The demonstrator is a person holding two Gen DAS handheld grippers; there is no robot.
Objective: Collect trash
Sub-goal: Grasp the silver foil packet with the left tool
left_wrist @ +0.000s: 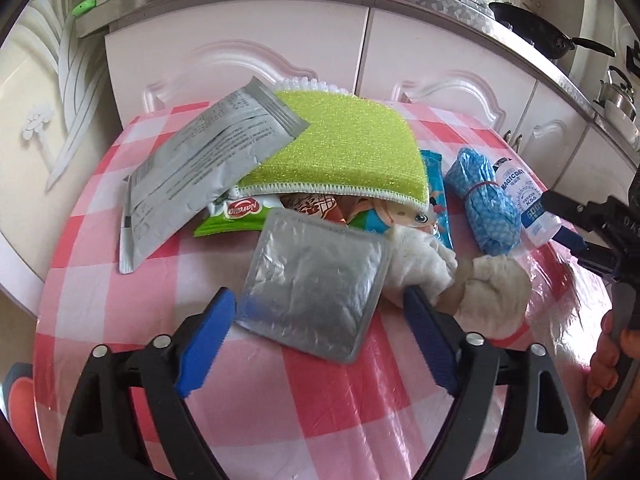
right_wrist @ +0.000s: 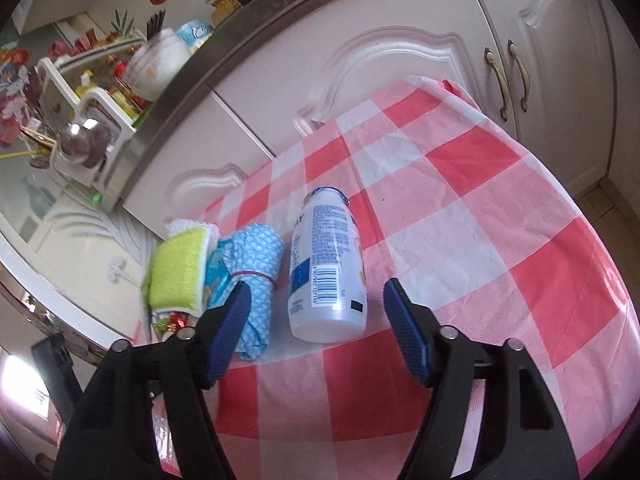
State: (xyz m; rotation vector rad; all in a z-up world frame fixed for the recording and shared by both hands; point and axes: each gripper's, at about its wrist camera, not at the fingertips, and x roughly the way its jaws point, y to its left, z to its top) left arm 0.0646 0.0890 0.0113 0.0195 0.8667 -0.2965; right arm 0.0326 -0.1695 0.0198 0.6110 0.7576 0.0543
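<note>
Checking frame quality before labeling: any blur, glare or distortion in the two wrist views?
Left wrist: sharp centre, glare on the silver foil pouch, heavy fisheye bending of the cabinets. Right wrist: white bottle crisp, left edge smeared around the green sponge, countertop bowed, bright blown-out patch at lower left.

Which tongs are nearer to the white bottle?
Right. The right tongs stand open around the bottle, one finger on each side, not pressing. The left tongs are over the silver pouch, with crumpled tissue between them and the bottle.
</note>
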